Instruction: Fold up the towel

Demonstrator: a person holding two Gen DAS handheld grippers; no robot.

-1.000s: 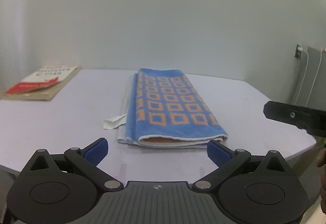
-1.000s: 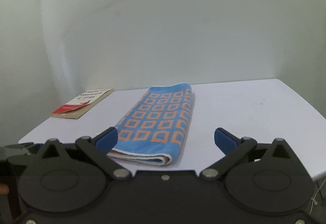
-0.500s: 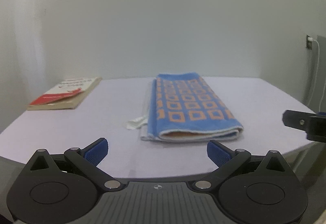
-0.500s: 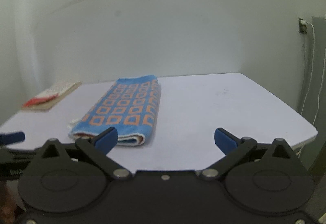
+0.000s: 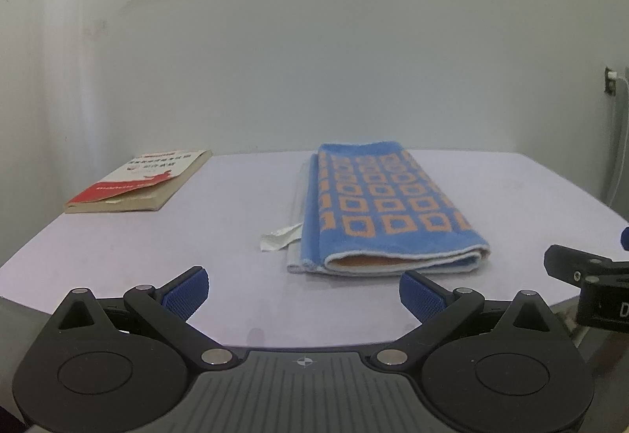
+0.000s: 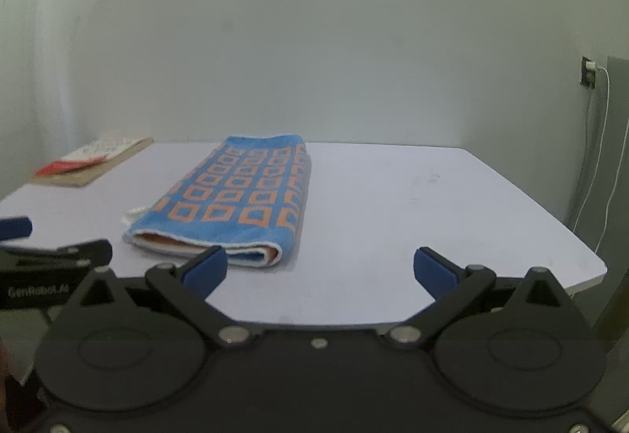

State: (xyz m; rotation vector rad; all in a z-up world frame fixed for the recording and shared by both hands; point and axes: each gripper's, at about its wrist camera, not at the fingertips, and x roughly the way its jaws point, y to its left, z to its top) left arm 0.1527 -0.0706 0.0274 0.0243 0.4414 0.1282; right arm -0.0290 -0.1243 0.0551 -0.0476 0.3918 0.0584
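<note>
The blue-padded fingers point(image 5: 184, 293) of the left gripper point(image 5: 302, 293) are spread wide with nothing between them, and the right gripper point(image 6: 318, 269) is likewise splayed and empty, both held at the near edge of the pale lilac table point(image 5: 220, 236). The folded blue terry towel with orange squares point(image 5: 387, 207) is laid flat on the table just beyond the grippers, a white label point(image 5: 279, 238) sticking out at its left side. A red-and-white paperback book point(image 5: 145, 181) is seen well left of the towel.
</note>
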